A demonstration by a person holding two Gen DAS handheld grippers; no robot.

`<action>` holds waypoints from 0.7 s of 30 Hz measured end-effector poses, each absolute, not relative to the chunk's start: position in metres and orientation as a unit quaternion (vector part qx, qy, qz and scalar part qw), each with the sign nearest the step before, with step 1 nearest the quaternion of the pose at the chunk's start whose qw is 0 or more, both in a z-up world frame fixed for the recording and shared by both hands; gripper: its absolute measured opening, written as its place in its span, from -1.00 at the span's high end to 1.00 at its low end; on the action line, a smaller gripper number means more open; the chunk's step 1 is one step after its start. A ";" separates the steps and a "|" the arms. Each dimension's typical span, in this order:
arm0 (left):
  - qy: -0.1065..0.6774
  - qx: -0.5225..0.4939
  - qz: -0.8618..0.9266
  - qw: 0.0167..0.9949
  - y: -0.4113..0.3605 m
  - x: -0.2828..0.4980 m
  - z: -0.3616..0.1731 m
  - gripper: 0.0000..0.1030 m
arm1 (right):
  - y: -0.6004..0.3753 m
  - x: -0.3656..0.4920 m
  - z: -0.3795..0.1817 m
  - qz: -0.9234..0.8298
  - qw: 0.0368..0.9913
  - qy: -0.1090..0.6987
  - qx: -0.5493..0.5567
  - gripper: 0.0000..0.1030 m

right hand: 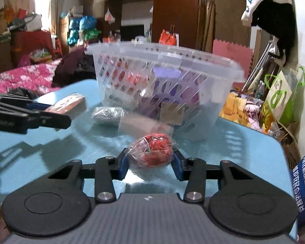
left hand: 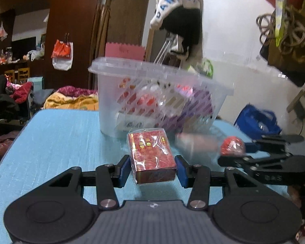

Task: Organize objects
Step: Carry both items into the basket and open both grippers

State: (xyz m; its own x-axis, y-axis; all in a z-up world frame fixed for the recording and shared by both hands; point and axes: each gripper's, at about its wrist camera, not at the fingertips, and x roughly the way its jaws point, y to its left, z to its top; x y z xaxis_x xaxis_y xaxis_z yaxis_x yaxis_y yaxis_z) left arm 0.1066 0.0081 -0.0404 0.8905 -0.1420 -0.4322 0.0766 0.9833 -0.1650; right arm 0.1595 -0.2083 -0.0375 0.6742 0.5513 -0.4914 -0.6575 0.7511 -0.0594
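My left gripper (left hand: pixel 152 167) is shut on a red box wrapped in clear film (left hand: pixel 151 155), held just above the blue table (left hand: pixel 57 142). My right gripper (right hand: pixel 150 163) is shut on a red ball in a clear plastic bag (right hand: pixel 152 152). A clear plastic basket (left hand: pixel 152 93) with several packs inside stands on the table behind both; it also shows in the right wrist view (right hand: pixel 164 77). The right gripper with the ball (left hand: pixel 232 146) shows at the right of the left wrist view. The left gripper with the box (right hand: pixel 71 103) shows at the left of the right wrist view.
A silvery wrapped roll (right hand: pixel 108 114) and a pale pink tube (right hand: pixel 144 125) lie on the table in front of the basket. A blue bag (left hand: pixel 258 122) sits past the table's right edge. Bedding and clutter surround the table.
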 end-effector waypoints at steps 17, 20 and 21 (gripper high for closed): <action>0.200 -0.146 -0.057 0.967 0.027 0.247 0.068 0.02 | -0.145 0.253 0.068 0.317 0.931 0.141 -0.115 0.09; 0.228 -0.140 -0.055 0.962 0.030 0.269 0.056 -0.02 | -0.140 0.268 0.058 0.313 0.929 0.149 -0.128 0.07; 0.231 -0.134 -0.050 0.962 0.030 0.271 0.052 -0.07 | -0.141 0.269 0.056 0.311 0.931 0.144 -0.122 -0.05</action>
State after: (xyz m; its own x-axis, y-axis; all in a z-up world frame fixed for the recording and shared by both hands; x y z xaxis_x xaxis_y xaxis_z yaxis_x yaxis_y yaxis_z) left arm 0.2710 0.0302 0.0524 0.8880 -0.1587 -0.4315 0.0344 0.9589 -0.2817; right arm 0.2695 -0.1413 0.0562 0.7651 0.5440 -0.3446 -0.6146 0.7766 -0.1385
